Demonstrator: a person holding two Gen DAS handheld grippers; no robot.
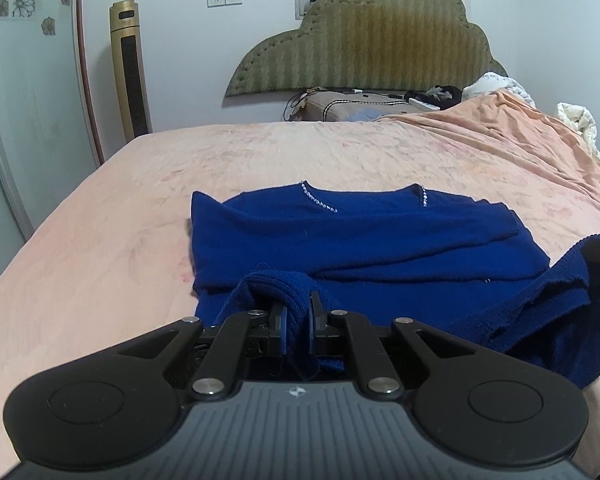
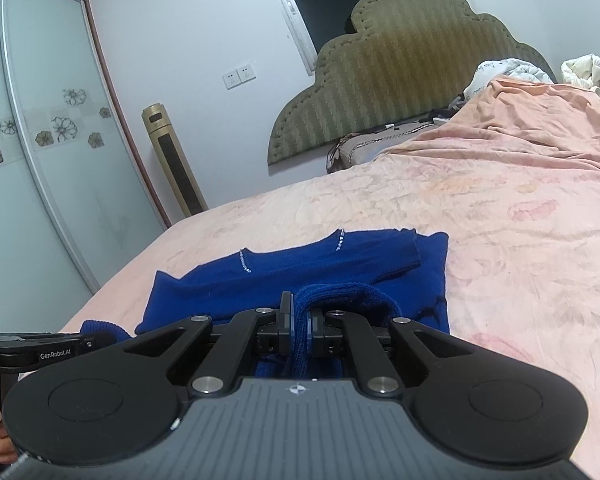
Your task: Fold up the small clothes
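A royal-blue knit sweater (image 1: 360, 236) lies on the pink bedspread (image 1: 100, 240), neckline with sparkly trim facing the headboard and both sleeves folded across its chest. My left gripper (image 1: 298, 316) is shut on the ribbed bottom hem at the sweater's near left, lifting a bunch of fabric. In the right wrist view the same sweater (image 2: 300, 272) appears, and my right gripper (image 2: 299, 320) is shut on the hem at its near right. The other gripper (image 2: 40, 354) shows at the left edge there, with a hand's fingers below it.
A padded olive headboard (image 1: 372, 40) and a pillow (image 1: 352, 106) stand at the far end of the bed. Rumpled bedding (image 1: 520, 128) rises at the right. A gold tower fan (image 1: 130, 68) and a sliding wardrobe door (image 1: 16, 100) stand left of the bed.
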